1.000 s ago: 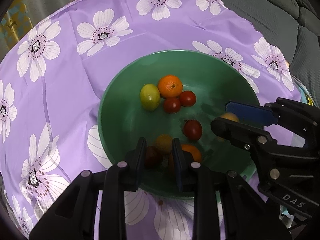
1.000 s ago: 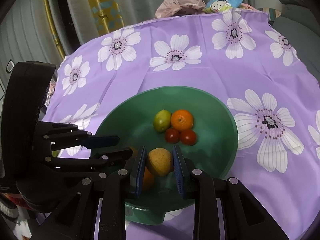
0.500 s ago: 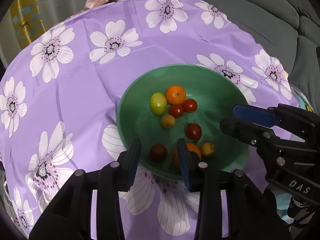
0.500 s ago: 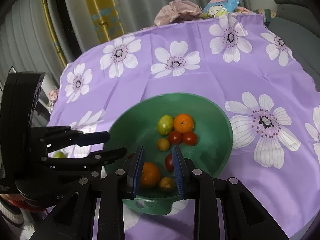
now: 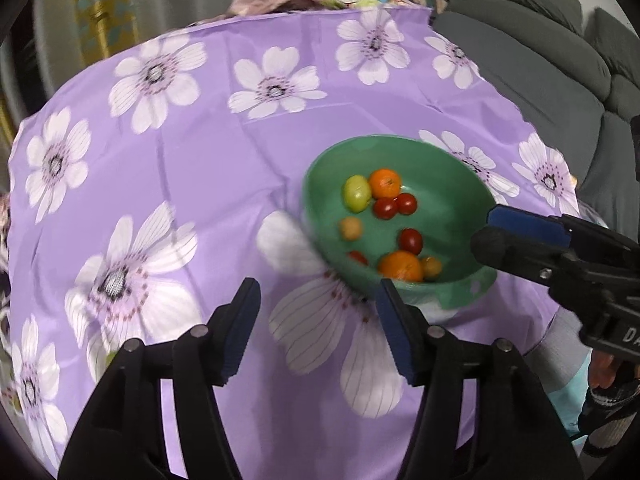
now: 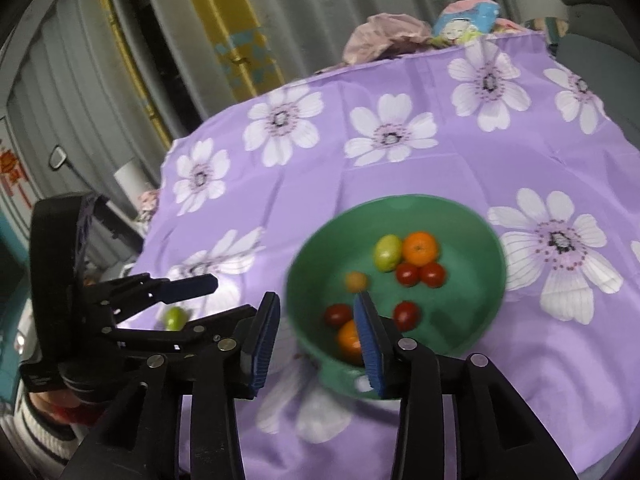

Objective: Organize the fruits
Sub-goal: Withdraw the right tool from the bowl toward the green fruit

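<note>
I count one green bowl [image 6: 460,220] at the centre right of my right view. In it lie two oranges [image 6: 420,247], four red tomatoes [image 6: 407,273], one green lemon [image 6: 387,253] and two small yellow fruits [image 6: 356,281]. One lime [image 6: 175,318] sits outside, at lower left.

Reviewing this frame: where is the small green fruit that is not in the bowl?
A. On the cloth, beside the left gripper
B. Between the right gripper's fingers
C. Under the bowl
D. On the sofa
A. In the right wrist view the green fruit lies on the purple cloth by the left gripper, outside the green bowl.
</note>
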Action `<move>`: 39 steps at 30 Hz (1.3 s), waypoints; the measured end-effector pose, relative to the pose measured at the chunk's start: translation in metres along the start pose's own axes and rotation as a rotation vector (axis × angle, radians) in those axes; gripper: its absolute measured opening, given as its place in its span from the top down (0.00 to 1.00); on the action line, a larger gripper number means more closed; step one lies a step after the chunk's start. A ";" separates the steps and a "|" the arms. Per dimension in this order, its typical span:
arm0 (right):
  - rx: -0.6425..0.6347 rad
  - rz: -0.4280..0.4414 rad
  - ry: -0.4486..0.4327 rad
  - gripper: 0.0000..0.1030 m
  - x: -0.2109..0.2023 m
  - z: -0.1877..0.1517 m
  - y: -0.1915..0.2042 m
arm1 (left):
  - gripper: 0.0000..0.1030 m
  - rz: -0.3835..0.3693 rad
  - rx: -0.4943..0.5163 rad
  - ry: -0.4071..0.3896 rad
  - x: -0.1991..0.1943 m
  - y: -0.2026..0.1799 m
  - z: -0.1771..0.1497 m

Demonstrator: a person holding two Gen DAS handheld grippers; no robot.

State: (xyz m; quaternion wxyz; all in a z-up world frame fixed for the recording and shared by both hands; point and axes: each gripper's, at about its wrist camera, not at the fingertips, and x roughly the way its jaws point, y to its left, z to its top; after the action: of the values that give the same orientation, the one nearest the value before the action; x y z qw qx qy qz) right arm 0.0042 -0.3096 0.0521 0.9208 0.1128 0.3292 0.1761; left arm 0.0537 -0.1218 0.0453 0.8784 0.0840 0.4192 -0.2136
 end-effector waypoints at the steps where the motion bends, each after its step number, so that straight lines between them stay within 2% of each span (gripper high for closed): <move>1: -0.006 0.006 0.001 0.57 0.000 0.000 0.004 | 0.41 0.001 -0.011 0.001 -0.002 0.002 -0.003; 9: -0.034 0.112 0.052 0.56 0.015 -0.008 0.038 | 0.41 0.034 -0.122 0.021 -0.014 0.039 -0.041; 12: -0.030 0.164 0.098 0.56 0.028 -0.013 0.049 | 0.41 0.033 -0.175 0.020 -0.019 0.057 -0.058; 16: -0.057 0.190 0.157 0.56 0.047 -0.020 0.068 | 0.43 0.029 -0.230 0.009 -0.028 0.081 -0.078; 24: -0.096 0.257 0.250 0.56 0.079 -0.029 0.104 | 0.43 0.098 -0.349 -0.028 -0.048 0.135 -0.117; 31: -0.071 0.313 0.325 0.56 0.107 -0.034 0.119 | 0.43 0.103 -0.401 -0.026 -0.046 0.157 -0.127; 39: 0.023 0.399 0.410 0.56 0.145 -0.030 0.126 | 0.45 0.071 -0.371 -0.014 -0.028 0.162 -0.115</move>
State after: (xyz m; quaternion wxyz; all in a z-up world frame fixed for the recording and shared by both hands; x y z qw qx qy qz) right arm 0.0578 -0.1339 -0.0113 0.7808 0.1476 0.4818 0.3694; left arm 0.0294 0.0694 -0.0108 0.8887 -0.0661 0.4420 -0.1022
